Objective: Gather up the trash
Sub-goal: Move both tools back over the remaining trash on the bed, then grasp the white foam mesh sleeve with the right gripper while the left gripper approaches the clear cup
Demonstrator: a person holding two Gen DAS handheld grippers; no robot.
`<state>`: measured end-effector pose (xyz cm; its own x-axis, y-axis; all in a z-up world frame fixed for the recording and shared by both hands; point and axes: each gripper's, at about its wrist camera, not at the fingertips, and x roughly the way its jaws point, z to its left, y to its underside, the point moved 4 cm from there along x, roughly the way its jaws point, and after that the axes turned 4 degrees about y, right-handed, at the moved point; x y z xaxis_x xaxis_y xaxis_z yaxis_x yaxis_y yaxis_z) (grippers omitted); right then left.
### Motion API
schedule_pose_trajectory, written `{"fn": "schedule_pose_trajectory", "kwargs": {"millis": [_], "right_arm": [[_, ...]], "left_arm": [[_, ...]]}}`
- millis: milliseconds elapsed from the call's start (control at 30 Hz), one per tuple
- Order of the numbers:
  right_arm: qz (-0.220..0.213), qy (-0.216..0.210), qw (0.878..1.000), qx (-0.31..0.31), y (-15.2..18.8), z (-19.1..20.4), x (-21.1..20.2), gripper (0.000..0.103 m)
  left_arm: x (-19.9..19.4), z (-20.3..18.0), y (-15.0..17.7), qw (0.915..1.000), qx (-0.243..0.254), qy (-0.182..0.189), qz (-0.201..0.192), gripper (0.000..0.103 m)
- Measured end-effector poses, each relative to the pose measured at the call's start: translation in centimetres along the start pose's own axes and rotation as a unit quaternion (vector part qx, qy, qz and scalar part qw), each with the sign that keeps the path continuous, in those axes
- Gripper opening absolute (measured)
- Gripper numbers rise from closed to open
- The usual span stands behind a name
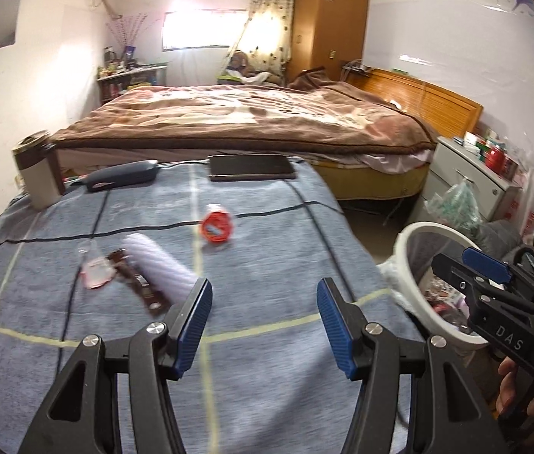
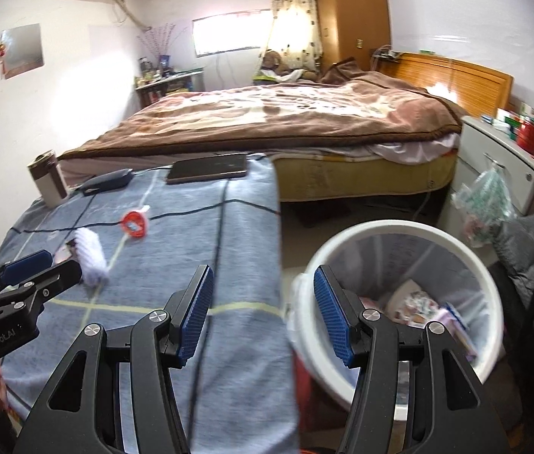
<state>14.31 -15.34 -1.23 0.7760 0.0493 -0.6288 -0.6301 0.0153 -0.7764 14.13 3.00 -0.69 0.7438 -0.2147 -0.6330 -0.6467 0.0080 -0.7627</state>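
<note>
Right hand-held gripper (image 2: 263,316) gapes empty, straddling blanket edge (image 2: 278,227).

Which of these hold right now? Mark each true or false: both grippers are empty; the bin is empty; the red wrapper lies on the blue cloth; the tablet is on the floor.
1. Both the left gripper and the right gripper are empty. True.
2. The white bin is empty. False: it already holds trash.
3. The red wrapper lies on the blue cloth. True.
4. The tablet is on the floor. False: it lies at the far edge of the cloth.
</note>
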Motion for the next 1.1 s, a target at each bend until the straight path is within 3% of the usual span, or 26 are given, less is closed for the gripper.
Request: {"fn": "schedule_pose_trajectory", "kwargs": {"millis": [733, 1100], "right_arm": [[0.024, -0.095, 0.993, -0.064, -0.7, 10.9, 3.4, 0.063], [0.05, -0.131, 0.984, -0.109, -0.4, 16.3, 6.2, 0.063]], "left_arm": [[-1.8, 13.8, 1.2, 0.9943, -0.08, -0.071, -0.003, 0.065], [-0.5, 17.2, 1.6, 0.9925, -0.095, -0.075, 0.013, 0.065]]}}
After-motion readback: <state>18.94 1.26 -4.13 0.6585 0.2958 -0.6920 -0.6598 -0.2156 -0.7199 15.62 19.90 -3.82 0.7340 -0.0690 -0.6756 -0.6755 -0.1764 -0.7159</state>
